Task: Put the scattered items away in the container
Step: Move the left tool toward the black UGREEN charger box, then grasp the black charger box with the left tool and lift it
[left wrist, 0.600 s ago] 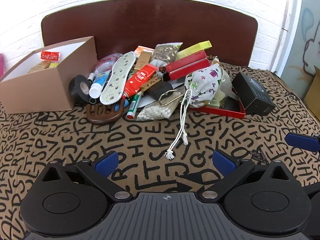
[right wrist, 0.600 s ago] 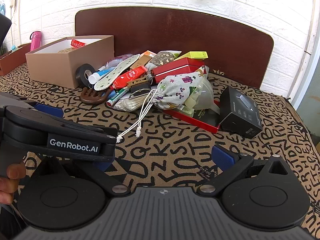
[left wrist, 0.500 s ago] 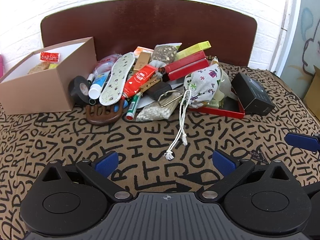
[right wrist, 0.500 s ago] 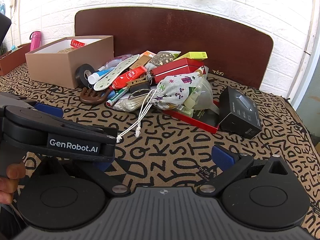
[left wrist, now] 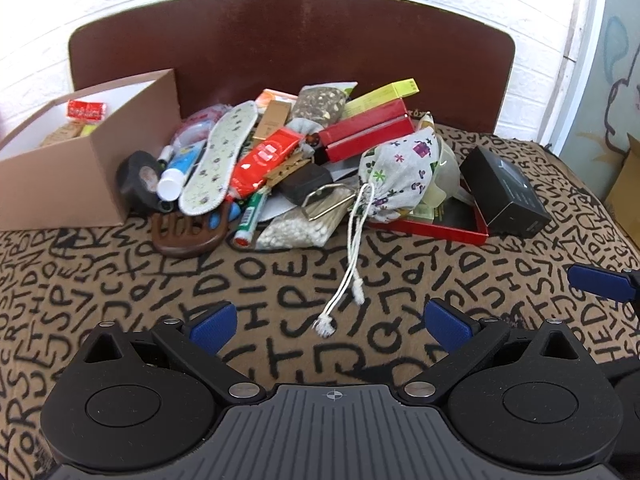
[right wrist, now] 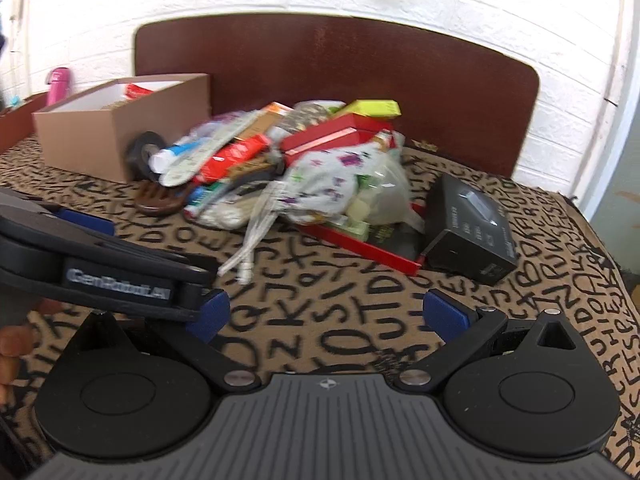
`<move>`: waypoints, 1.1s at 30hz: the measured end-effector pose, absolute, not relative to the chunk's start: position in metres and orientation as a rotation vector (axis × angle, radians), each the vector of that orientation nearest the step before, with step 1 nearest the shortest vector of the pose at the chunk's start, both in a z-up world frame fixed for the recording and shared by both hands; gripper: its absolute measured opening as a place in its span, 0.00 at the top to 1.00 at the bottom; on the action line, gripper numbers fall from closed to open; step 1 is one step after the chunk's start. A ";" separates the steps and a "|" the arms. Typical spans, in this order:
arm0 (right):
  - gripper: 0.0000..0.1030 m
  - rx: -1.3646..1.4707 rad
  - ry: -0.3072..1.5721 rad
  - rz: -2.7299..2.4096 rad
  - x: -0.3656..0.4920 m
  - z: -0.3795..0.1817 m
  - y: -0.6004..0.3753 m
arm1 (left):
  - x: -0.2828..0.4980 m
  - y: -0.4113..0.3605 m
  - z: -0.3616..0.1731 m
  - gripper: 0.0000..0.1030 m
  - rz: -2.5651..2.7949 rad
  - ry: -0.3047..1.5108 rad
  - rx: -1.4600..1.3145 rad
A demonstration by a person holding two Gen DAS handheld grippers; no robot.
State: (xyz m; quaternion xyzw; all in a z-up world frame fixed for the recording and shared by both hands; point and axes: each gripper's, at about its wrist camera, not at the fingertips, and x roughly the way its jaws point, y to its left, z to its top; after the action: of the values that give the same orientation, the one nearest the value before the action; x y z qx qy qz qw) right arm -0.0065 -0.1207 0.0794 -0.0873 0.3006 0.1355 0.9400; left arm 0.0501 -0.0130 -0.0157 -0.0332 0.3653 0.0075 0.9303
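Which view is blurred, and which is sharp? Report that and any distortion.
Left wrist view: sharp; the drawstring pouch and the lettered cloth read crisply. Right wrist view: motion-blurred; the pouch smears, and the logo on the left tongs is doubled. Both views: fisheye bends the brown headboard and darkens the corners.

Each handheld gripper is matte black plastic with a grey, ribbed central body marked by a small crosshair. On both the left gripper (left wrist: 327,322) and the right gripper (right wrist: 326,314), two round black housings with shallow circular discs flank that body, and angled black link arms run forward from silver pivot screws. The fingers (left wrist: 210,322) end in royal-blue pads. From the right wrist view, the left gripper's side carries blurred white "GenRobot.AI" lettering. A bare-skinned hand (right wrist: 10,350) shows at the left edge.
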 end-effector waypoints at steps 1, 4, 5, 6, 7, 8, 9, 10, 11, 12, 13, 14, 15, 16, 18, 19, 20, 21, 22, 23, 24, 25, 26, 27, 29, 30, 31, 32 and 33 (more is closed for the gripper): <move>0.01 -0.172 0.618 0.262 0.000 0.078 -0.124 | 0.055 -0.015 -0.016 0.00 0.019 0.745 -0.063; 0.01 -0.143 0.621 0.244 0.016 0.076 -0.137 | 0.072 -0.021 -0.017 0.00 0.019 0.739 -0.071; 0.01 -0.132 0.622 0.240 0.021 0.075 -0.140 | 0.078 -0.023 -0.018 0.00 0.016 0.739 -0.078; 0.01 -0.124 0.621 0.236 0.026 0.074 -0.144 | 0.084 -0.025 -0.018 0.00 0.013 0.740 -0.084; 0.01 -0.120 0.617 0.232 0.032 0.073 -0.148 | 0.090 -0.027 -0.019 0.00 0.009 0.740 -0.089; 0.01 -0.116 0.612 0.224 0.038 0.072 -0.151 | 0.097 -0.029 -0.020 0.00 0.005 0.738 -0.093; 0.01 -0.114 0.605 0.216 0.044 0.071 -0.154 | 0.103 -0.031 -0.020 0.01 0.003 0.735 -0.095; 0.01 -0.113 0.598 0.212 0.051 0.070 -0.157 | 0.109 -0.033 -0.021 0.01 0.006 0.732 -0.094; 0.01 -0.111 0.593 0.203 0.058 0.068 -0.161 | 0.114 -0.035 -0.022 0.01 0.012 0.729 -0.091; 0.01 -0.105 0.589 0.186 0.064 0.066 -0.165 | 0.120 -0.037 -0.023 0.01 0.018 0.725 -0.089; 0.01 -0.103 0.592 0.172 0.072 0.065 -0.169 | 0.124 -0.038 -0.024 0.01 0.025 0.719 -0.092; 0.01 -0.097 0.596 0.157 0.079 0.063 -0.174 | 0.129 -0.038 -0.025 0.01 0.032 0.715 -0.097; 0.01 -0.089 0.599 0.144 0.086 0.060 -0.178 | 0.133 -0.038 -0.026 0.01 0.035 0.715 -0.102; 0.01 -0.081 0.602 0.135 0.093 0.058 -0.182 | 0.138 -0.038 -0.027 0.01 0.033 0.718 -0.103; 0.01 -0.055 0.601 0.123 0.105 0.055 -0.192 | 0.146 -0.039 -0.031 0.02 0.035 0.722 -0.087; 0.01 -0.040 0.605 0.115 0.111 0.053 -0.197 | 0.149 -0.039 -0.032 0.02 0.045 0.721 -0.080; 0.01 -0.022 0.610 0.108 0.116 0.051 -0.201 | 0.153 -0.038 -0.033 0.02 0.054 0.719 -0.079; 0.01 -0.003 0.612 0.106 0.121 0.050 -0.207 | 0.156 -0.036 -0.034 0.02 0.060 0.720 -0.086; 0.01 0.015 0.613 0.107 0.125 0.049 -0.211 | 0.160 -0.033 -0.035 0.02 0.064 0.723 -0.095; 0.01 0.033 0.608 0.104 0.129 0.048 -0.216 | 0.163 -0.031 -0.036 0.02 0.067 0.727 -0.099; 0.01 0.047 0.606 0.099 0.134 0.046 -0.220 | 0.165 -0.030 -0.037 0.02 0.067 0.731 -0.097; 0.01 0.056 0.608 0.095 0.139 0.045 -0.223 | 0.167 -0.030 -0.039 0.02 0.066 0.736 -0.094; 0.01 0.059 0.609 0.097 0.144 0.043 -0.226 | 0.168 -0.030 -0.040 0.02 0.062 0.743 -0.091; 0.01 0.062 0.610 0.096 0.150 0.041 -0.228 | 0.168 -0.030 -0.041 0.02 0.053 0.749 -0.092; 0.00 0.076 0.623 0.114 0.160 0.038 -0.232 | 0.167 -0.032 -0.044 0.01 0.039 0.756 -0.088; 0.00 0.079 0.630 0.119 0.164 0.036 -0.233 | 0.167 -0.033 -0.044 0.01 0.040 0.754 -0.079; 0.00 0.076 0.626 0.124 0.166 0.035 -0.233 | 0.167 -0.034 -0.044 0.01 0.040 0.752 -0.073; 0.00 0.069 0.622 0.130 0.168 0.034 -0.234 | 0.168 -0.033 -0.045 0.01 0.039 0.754 -0.073; 0.00 0.059 0.620 0.136 0.169 0.034 -0.234 | 0.169 -0.032 -0.045 0.01 0.038 0.758 -0.076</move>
State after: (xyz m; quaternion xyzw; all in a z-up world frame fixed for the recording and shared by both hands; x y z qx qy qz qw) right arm 0.1694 -0.2341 0.0336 0.0289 0.3049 0.0671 0.9496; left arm 0.1689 -0.0322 -0.0450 -0.0373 0.3699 0.0184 0.9281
